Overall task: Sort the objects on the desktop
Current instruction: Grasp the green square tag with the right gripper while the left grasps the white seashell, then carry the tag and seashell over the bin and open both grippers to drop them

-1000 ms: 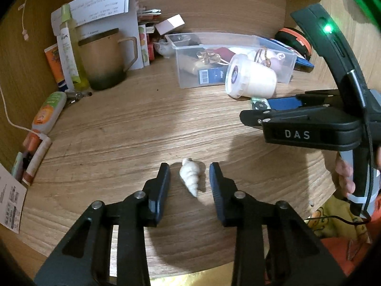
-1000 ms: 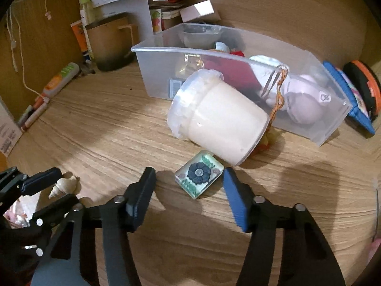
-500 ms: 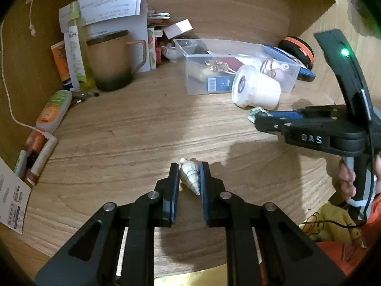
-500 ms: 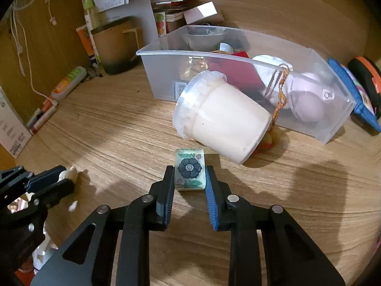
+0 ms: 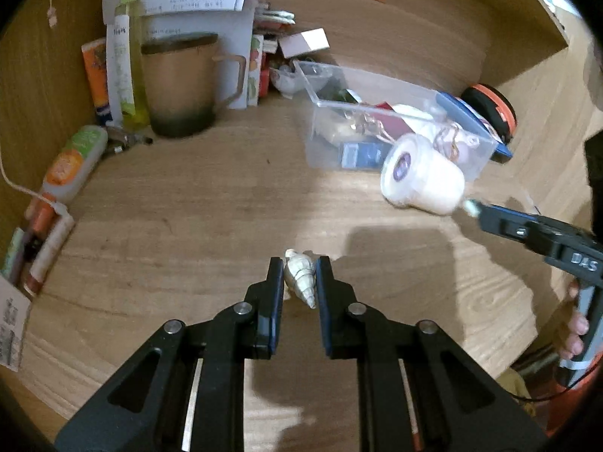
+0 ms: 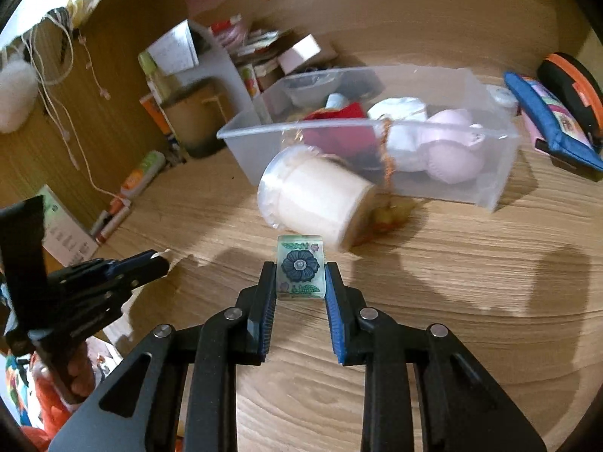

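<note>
Seashell (image 5: 299, 275) sits clamped between the fingers of the left gripper (image 5: 299, 278), held above the wooden desk (image 5: 188, 218). Its long axis runs near to far, pointed tip toward the camera, blunt end away. The right gripper (image 6: 300, 277) pinches a green glass tile (image 6: 300, 266) between its fingertips, the printed dark-blue flower facing the camera. Just beyond the tile a white lidded tub (image 6: 314, 199) lies on its side, touching the near wall of a clear plastic bin (image 6: 490, 188) of oddments. "DAS" is legible on the right gripper's body in the left wrist view.
</note>
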`<act>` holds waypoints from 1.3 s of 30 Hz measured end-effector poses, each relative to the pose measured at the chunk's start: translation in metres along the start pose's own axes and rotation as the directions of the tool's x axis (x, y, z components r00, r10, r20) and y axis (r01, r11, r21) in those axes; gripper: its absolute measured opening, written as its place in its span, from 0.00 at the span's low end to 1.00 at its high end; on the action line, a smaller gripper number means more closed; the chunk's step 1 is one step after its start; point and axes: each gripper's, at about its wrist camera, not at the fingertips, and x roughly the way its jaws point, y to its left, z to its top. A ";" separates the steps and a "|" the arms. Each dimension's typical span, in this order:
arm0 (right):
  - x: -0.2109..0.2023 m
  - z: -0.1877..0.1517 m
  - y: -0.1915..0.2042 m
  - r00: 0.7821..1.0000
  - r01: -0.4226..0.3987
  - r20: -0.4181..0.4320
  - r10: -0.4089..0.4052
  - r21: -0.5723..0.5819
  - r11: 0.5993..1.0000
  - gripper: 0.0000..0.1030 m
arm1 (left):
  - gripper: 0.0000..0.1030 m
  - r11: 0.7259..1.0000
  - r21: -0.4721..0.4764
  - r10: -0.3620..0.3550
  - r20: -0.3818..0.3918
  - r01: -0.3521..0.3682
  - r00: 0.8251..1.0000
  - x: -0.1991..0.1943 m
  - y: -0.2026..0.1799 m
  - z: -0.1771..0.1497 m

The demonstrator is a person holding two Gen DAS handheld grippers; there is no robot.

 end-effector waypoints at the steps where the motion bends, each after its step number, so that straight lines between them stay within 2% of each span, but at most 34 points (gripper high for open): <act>1: -0.006 0.002 -0.004 1.000 -0.001 0.014 0.001 0.005 1.000 0.22 | 0.16 1.000 0.003 0.007 0.006 -0.007 1.000 0.000 -0.001 0.004; 4: -0.017 0.009 -0.014 0.999 -0.008 0.044 0.007 0.016 1.000 0.22 | 0.15 1.000 0.014 0.007 0.034 -0.008 0.999 -0.005 -0.007 0.018; 6: -0.024 0.015 -0.023 0.998 -0.015 0.061 0.014 0.024 1.000 0.22 | 0.16 0.999 0.026 -0.025 0.051 0.024 0.998 -0.008 -0.010 0.028; 9: -0.034 0.026 -0.034 0.996 -0.012 0.093 0.010 0.028 1.000 0.22 | 0.16 0.998 0.058 -0.004 0.069 0.000 0.998 -0.006 -0.018 0.046; 18: -0.048 0.055 -0.054 0.987 0.004 0.159 -0.007 0.019 1.000 0.22 | 0.16 0.994 0.110 -0.020 0.108 0.008 0.994 0.003 -0.037 0.090; 30: -0.040 0.096 -0.061 0.977 0.046 0.209 -0.039 -0.028 0.999 0.22 | 0.16 0.991 0.133 -0.047 0.107 0.033 0.993 0.030 -0.051 0.137; 39: -0.029 0.124 -0.059 0.972 0.075 0.226 -0.058 -0.071 0.995 0.22 | 0.15 0.984 0.168 -0.075 0.085 0.060 0.994 0.058 -0.066 0.155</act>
